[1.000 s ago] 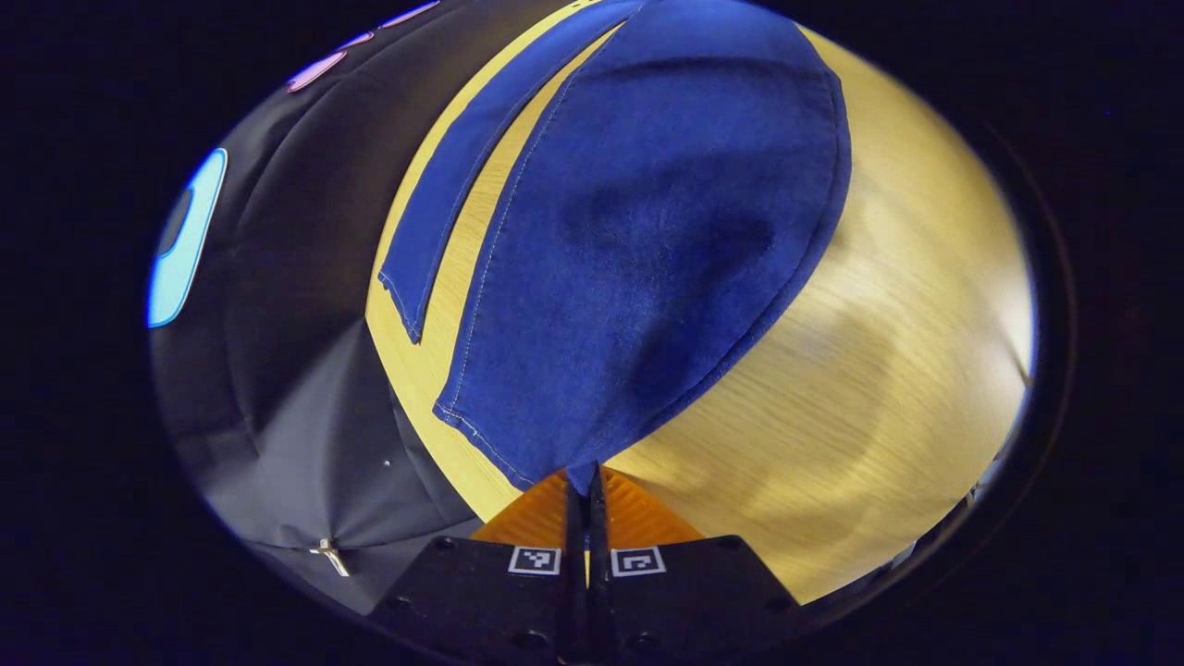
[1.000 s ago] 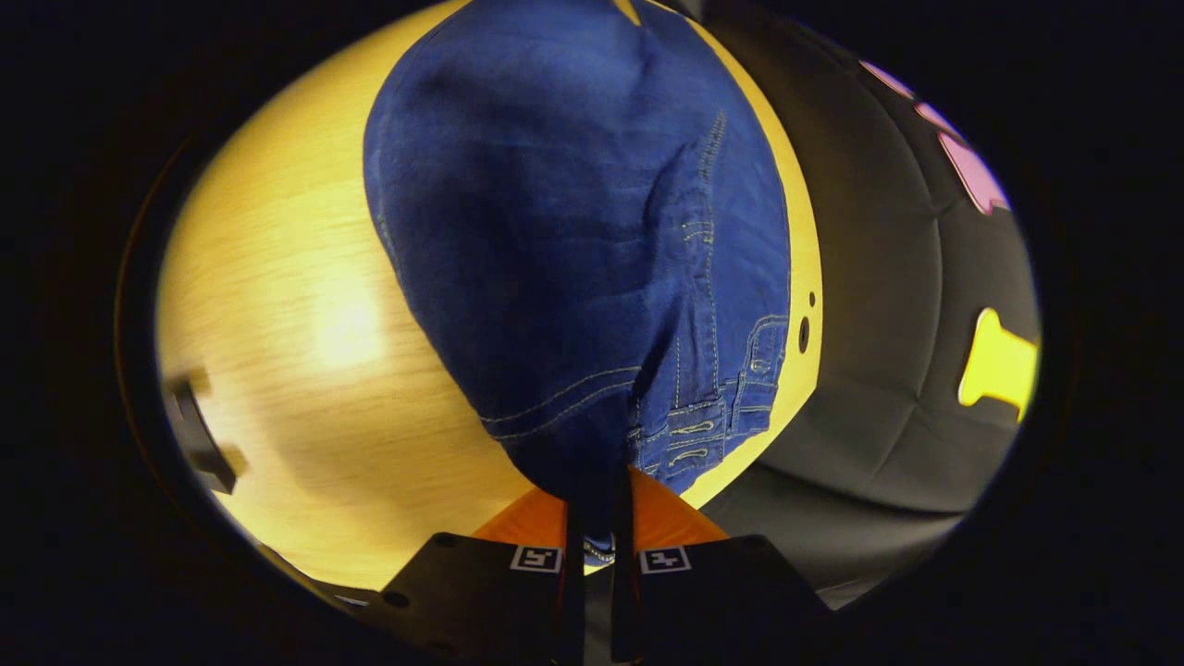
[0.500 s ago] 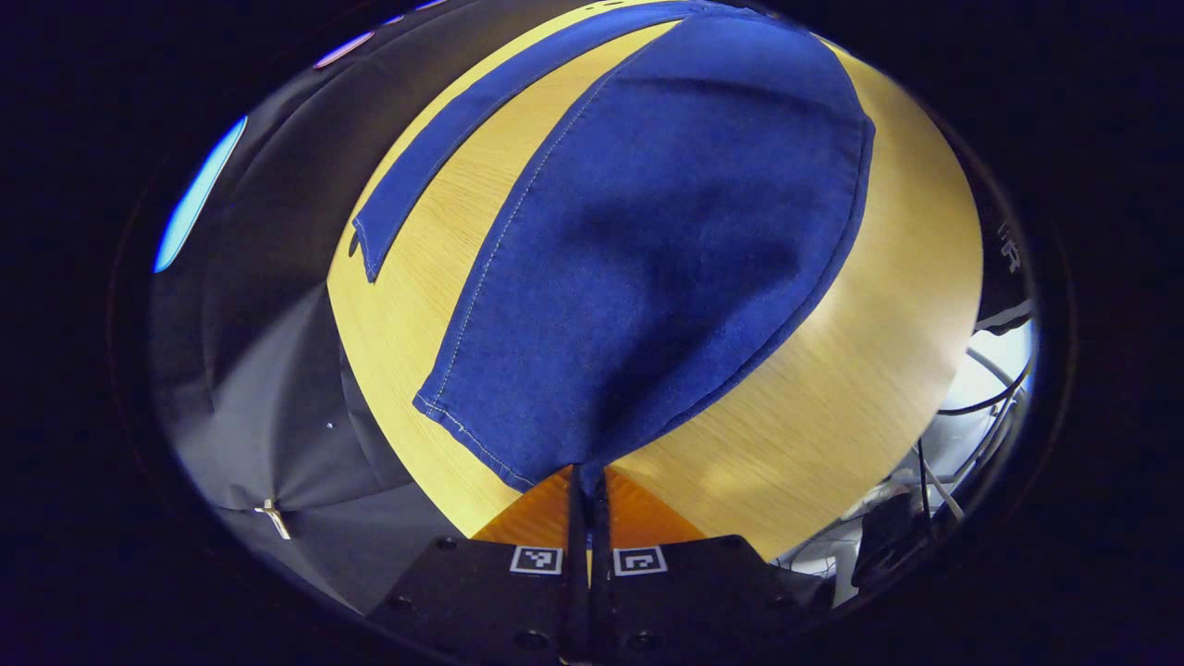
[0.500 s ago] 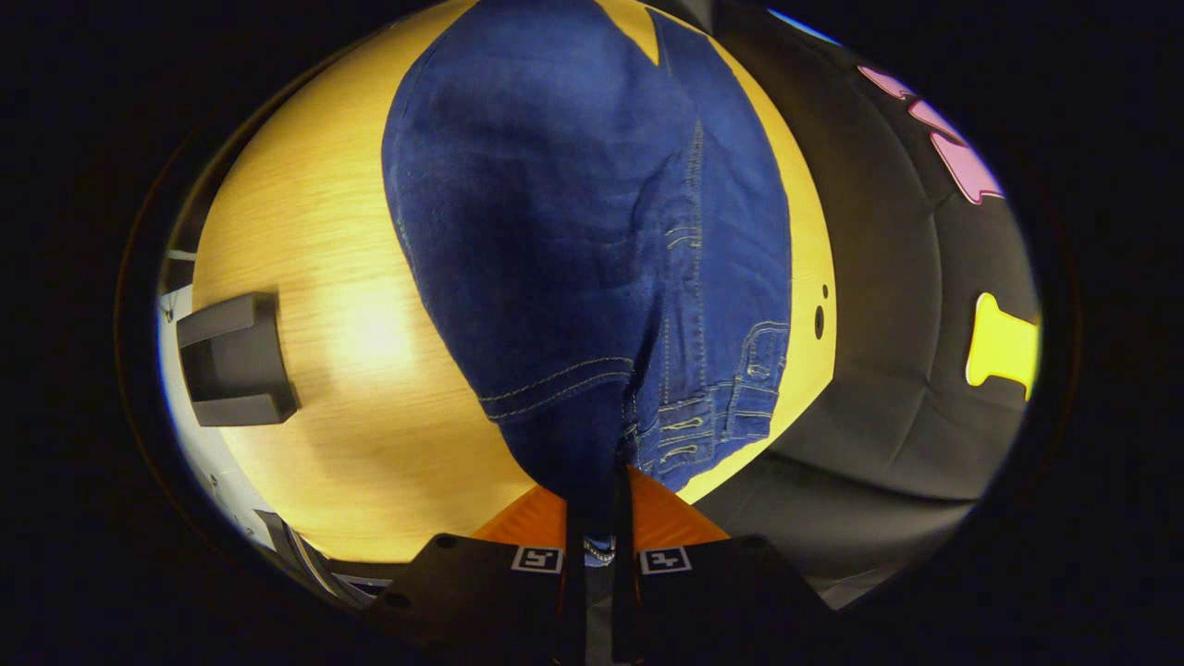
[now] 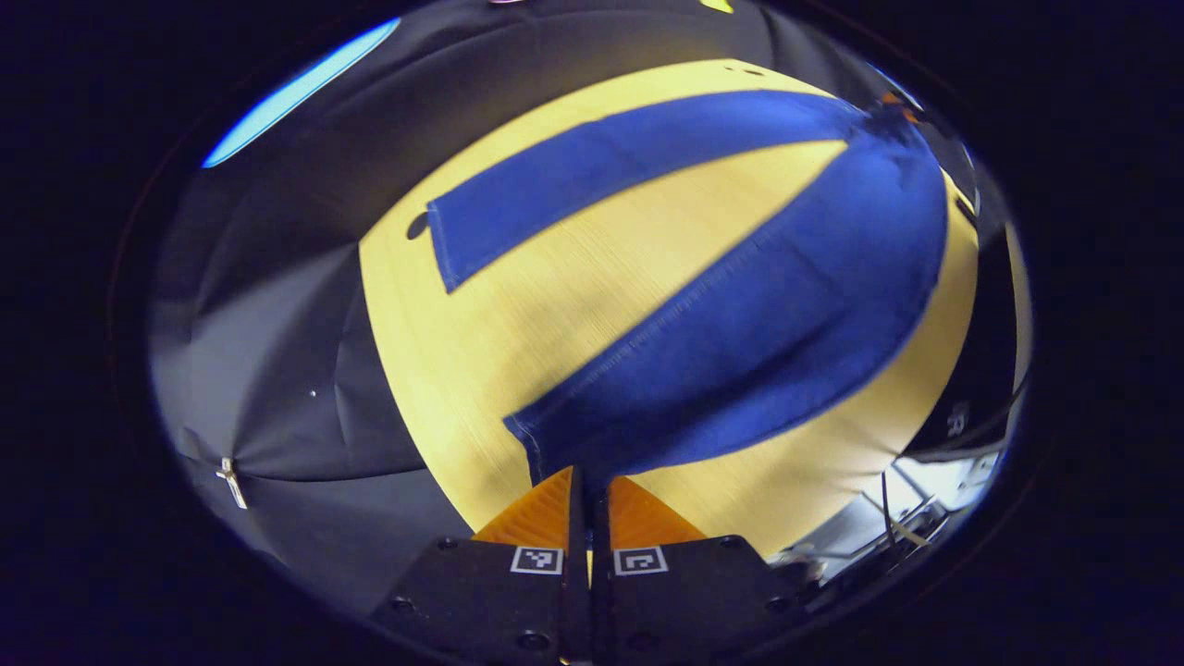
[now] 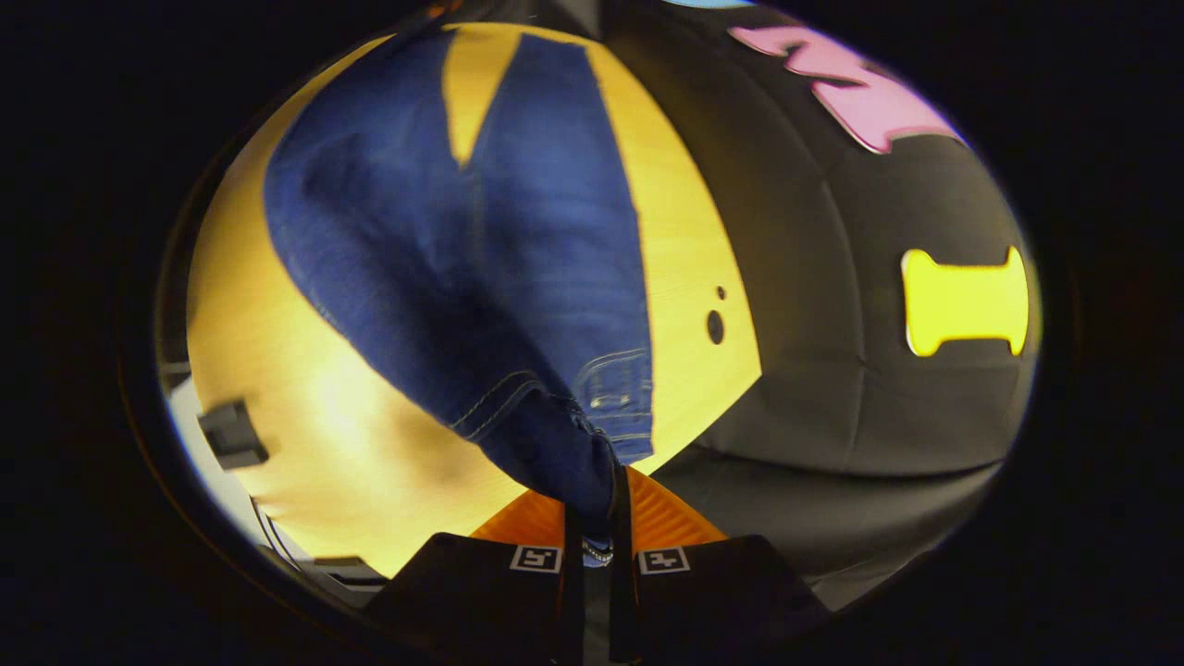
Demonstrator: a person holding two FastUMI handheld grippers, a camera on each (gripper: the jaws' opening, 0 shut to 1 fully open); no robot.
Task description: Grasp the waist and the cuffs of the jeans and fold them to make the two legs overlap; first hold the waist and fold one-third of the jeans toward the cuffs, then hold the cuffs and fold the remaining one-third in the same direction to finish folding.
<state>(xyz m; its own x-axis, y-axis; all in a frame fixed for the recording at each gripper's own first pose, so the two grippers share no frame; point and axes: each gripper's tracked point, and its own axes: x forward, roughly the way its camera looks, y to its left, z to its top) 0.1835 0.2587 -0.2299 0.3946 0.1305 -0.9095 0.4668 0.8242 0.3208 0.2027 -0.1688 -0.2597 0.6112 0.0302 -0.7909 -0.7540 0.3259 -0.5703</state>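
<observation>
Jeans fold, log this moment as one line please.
left gripper: shut on cuff | right gripper: shut on waist | jeans: near leg lifted, far leg flat on table

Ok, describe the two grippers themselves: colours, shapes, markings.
The left gripper and the right gripper look alike: two ribbed orange fingers tapering like wedges toward the tips, set on black angular bodies. Each body carries two small square black-and-white markers, side by side, and round screw heads below them.
</observation>
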